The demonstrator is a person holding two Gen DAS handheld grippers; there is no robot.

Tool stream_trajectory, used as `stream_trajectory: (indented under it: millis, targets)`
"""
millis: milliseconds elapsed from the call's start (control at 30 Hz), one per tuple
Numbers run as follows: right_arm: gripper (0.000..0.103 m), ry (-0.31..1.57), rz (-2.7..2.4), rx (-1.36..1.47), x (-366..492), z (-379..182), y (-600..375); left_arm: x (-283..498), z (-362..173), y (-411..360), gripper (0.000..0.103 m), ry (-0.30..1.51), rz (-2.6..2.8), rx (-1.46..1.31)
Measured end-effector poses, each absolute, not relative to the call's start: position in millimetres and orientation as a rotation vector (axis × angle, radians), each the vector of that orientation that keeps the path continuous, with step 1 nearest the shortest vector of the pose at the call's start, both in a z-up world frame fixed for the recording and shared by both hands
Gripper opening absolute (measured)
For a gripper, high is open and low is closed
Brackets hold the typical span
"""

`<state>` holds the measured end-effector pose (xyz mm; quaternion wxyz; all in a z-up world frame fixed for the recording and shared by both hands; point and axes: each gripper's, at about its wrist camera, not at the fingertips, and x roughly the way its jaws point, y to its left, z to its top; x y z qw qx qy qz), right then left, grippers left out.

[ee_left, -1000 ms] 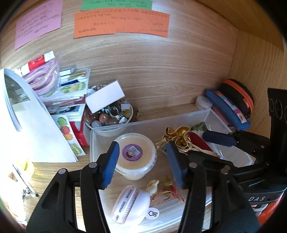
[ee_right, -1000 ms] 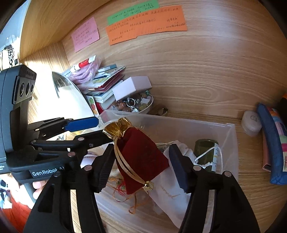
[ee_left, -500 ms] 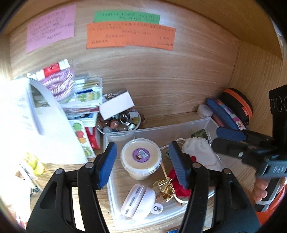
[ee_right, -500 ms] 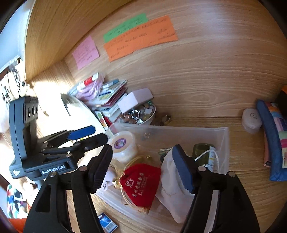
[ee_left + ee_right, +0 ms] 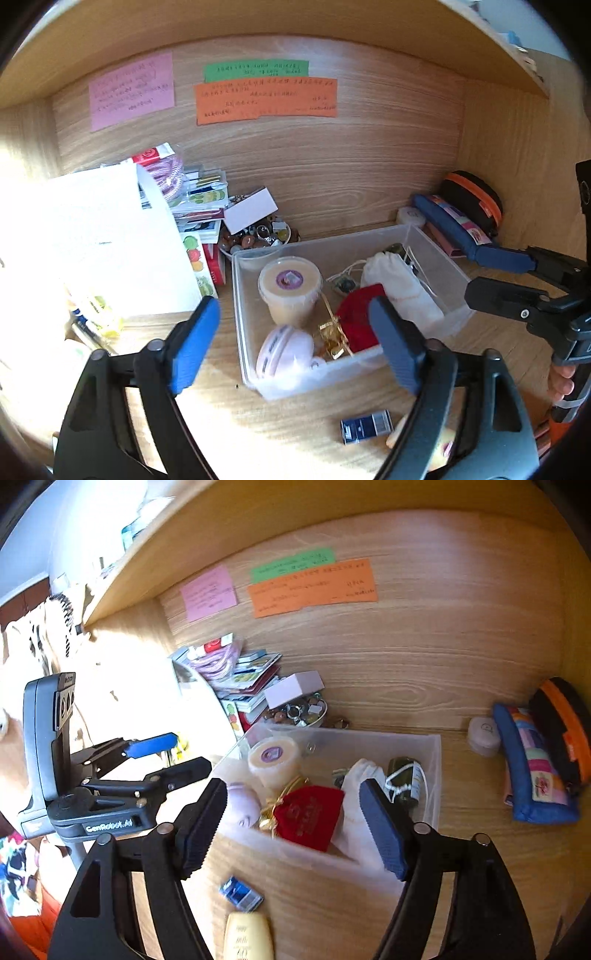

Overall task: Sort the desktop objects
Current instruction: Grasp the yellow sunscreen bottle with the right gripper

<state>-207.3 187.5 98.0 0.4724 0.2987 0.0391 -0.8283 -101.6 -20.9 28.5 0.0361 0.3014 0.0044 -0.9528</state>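
Note:
A clear plastic bin (image 5: 448, 258) (image 5: 434, 775) sits on the wooden desk. In it lie a red velvet pouch with gold ties (image 5: 356, 319) (image 5: 310, 816), a white cloth bag (image 5: 397, 282) (image 5: 356, 775), a lidded cream tub (image 5: 290, 286) (image 5: 273, 758), a pink round case (image 5: 284, 347) (image 5: 242, 805) and a dark green bottle (image 5: 404, 779). My left gripper (image 5: 295, 347) is open and empty, held above the bin's near edge. My right gripper (image 5: 293, 829) is open and empty, above the bin's near side. A small blue box (image 5: 365, 426) (image 5: 240, 893) and a yellow tube (image 5: 247, 938) lie in front of the bin.
A bowl of beads with a white card (image 5: 255, 229) and a stack of booklets (image 5: 201, 206) stand behind the bin at left. A white sheet (image 5: 99, 243) is at far left. A blue pencil case (image 5: 532, 771), an orange-black pouch (image 5: 565, 720) and a small white case (image 5: 484, 734) lie at right.
My right gripper held the red pouch over the bin, let it go into the bin and opened. Both grippers have pulled back and up, so the whole bin and the desk in front show.

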Motion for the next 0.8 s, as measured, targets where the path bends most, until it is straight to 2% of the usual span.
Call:
stream_trajectory:
  millis: [100, 800]
  targets:
    - [0.072, 0.126, -2.04, 0.719, -187.3, 96.1, 193.3, -86.1, 24.3, -15.7, 0.088, 0.005, -2.933, 0.927]
    - [0.073, 0.344, -1.925, 0.95, -117.6, -6.3, 197.7, -25.0, -46.9, -7.3, 0.088, 0.053, -2.851, 1.165]
